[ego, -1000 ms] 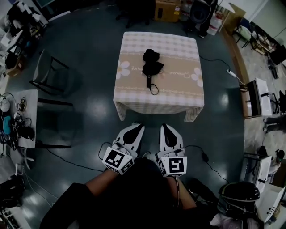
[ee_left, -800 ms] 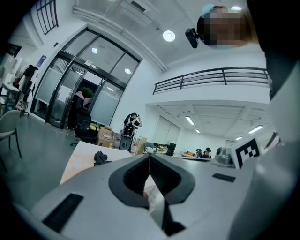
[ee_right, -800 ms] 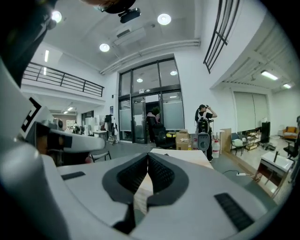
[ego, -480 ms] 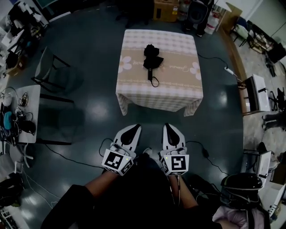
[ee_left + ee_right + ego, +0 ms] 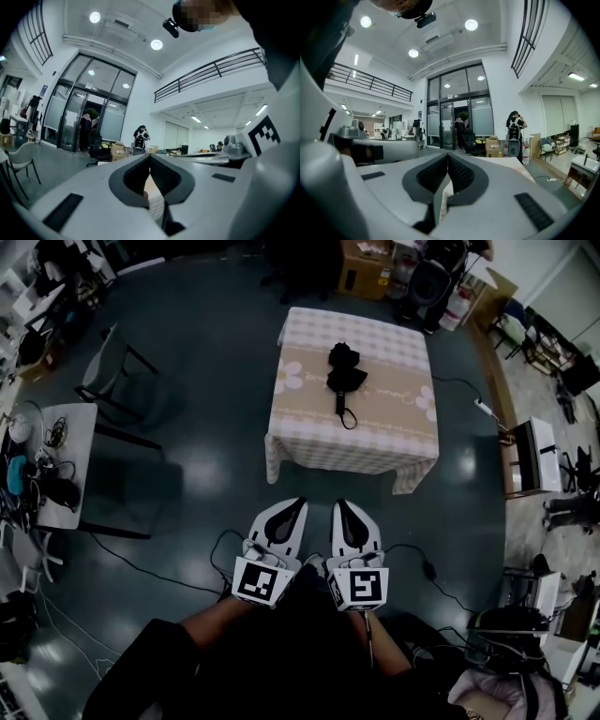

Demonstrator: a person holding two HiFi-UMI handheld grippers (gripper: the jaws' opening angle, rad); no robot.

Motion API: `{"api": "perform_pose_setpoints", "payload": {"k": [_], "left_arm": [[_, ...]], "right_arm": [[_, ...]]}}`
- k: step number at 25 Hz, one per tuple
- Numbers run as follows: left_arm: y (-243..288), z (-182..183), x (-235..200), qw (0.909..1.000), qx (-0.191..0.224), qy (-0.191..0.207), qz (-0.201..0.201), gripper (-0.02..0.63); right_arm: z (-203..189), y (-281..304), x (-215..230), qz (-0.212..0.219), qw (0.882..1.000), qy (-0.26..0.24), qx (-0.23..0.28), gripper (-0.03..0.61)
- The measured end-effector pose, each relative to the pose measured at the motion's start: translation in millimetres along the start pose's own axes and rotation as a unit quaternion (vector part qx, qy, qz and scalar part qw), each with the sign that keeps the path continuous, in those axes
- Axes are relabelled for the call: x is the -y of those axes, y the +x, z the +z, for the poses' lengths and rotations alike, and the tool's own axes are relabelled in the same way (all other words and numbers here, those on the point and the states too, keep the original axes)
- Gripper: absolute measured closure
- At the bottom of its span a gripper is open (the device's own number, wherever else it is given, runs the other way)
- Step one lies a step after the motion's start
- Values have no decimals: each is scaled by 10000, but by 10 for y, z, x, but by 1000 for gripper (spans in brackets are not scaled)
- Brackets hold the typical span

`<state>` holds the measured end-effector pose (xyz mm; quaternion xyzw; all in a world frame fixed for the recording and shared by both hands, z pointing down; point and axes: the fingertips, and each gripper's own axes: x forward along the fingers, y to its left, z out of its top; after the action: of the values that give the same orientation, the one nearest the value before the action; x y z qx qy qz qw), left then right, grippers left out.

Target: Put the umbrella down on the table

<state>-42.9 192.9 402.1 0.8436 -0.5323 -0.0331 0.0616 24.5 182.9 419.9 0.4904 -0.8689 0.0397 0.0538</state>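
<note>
A folded black umbrella lies on the square table, which wears a checked cloth with a flowered band; its wrist strap loops toward the near edge. Both grippers are held side by side over the dark floor, well short of the table and pointing at it. My left gripper is shut with nothing between its pads. My right gripper is also shut and empty. In both gripper views the tabletop shows only as a pale sliver past the closed jaws.
A dark chair stands left of the table, and a small side table with cluttered gear is at the far left. Cables run over the floor. Cardboard boxes sit behind the table, white units to the right.
The table and umbrella have shifted to the right in the head view. Both grippers stay shut and empty, and now sit a little closer together.
</note>
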Motion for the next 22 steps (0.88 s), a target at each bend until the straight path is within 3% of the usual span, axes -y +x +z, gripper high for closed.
{"api": "perform_pose_setpoints", "payload": {"k": [4,22], "left_arm": [[-91,126,-29,9994,240,253,-22,597],[-15,136,18,9997,218,85,-114,597]], "right_arm": [[31,24,-141,-1,10000,-42,-7,560],[105,-14,-91,4,9997,-191,123,561]]}}
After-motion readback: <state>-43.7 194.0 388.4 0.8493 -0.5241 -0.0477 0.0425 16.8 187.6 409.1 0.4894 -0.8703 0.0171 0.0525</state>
